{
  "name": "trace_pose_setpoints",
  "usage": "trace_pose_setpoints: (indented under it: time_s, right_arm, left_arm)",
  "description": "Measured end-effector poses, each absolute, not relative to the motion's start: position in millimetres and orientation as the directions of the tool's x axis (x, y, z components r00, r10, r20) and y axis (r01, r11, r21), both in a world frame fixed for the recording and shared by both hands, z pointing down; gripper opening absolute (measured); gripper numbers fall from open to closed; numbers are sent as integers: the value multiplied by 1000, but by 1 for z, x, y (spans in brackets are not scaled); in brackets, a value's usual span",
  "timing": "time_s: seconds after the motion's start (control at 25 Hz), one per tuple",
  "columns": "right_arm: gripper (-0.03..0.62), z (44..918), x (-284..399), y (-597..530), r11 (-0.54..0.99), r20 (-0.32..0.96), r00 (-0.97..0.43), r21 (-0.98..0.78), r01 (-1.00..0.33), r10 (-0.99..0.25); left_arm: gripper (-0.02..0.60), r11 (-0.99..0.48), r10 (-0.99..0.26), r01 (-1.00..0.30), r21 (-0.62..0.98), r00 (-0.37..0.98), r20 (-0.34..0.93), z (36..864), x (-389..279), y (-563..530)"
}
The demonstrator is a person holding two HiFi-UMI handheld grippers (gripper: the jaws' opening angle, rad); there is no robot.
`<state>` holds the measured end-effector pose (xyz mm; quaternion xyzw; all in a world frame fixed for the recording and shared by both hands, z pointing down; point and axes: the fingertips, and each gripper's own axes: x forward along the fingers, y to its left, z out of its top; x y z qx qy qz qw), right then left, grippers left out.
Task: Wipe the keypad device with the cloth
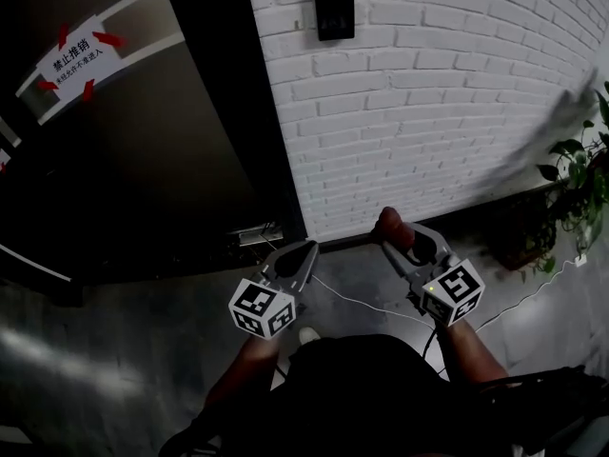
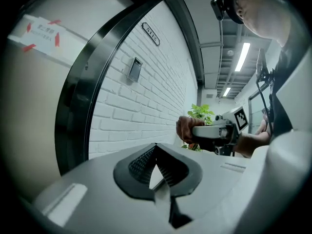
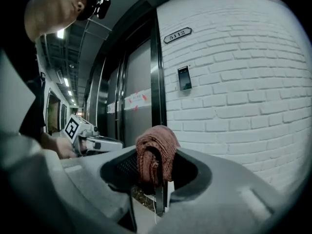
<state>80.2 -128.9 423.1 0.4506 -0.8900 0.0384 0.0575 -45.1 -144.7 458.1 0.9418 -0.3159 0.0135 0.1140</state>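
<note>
The keypad device (image 1: 333,3) is a small black panel high on the white brick wall (image 1: 428,103); it also shows as the keypad (image 3: 184,78) in the right gripper view and the keypad (image 2: 134,69) in the left gripper view. My right gripper (image 1: 398,238) is shut on a reddish-brown cloth (image 3: 156,152), bunched between its jaws and held low, well below the keypad. The cloth (image 1: 392,225) sticks out past the tips. My left gripper (image 1: 290,260) hangs beside it, shut and with nothing in it, its tips (image 2: 156,149) touching.
A dark door (image 1: 143,160) with a red-arrowed notice (image 1: 76,57) stands left of the wall. A potted plant (image 1: 580,188) grows at the right. Thin cables (image 1: 362,303) run over the grey floor. A number plate (image 3: 177,34) hangs above the keypad.
</note>
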Motion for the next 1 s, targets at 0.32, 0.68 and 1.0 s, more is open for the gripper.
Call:
trace_pose_setpoints:
  time_s: [0.32,0.68,1.0]
  right_arm:
    - [144,450,120,-65,626,169,-624,-44,-778,-763]
    - [143,463,147,-37,626,174,-624,-47,-778,-762]
    - [143,466,142,-22,635,170,-634,-55,-770,-754]
  left_arm:
    - [17,-758,-610,-619,209,784,109,462,9,-93]
    - [17,-716,-661,-668,202,742,109,463,13,-57]
    - [17,-715,-666,-673,190,738,107,460,15,-47]
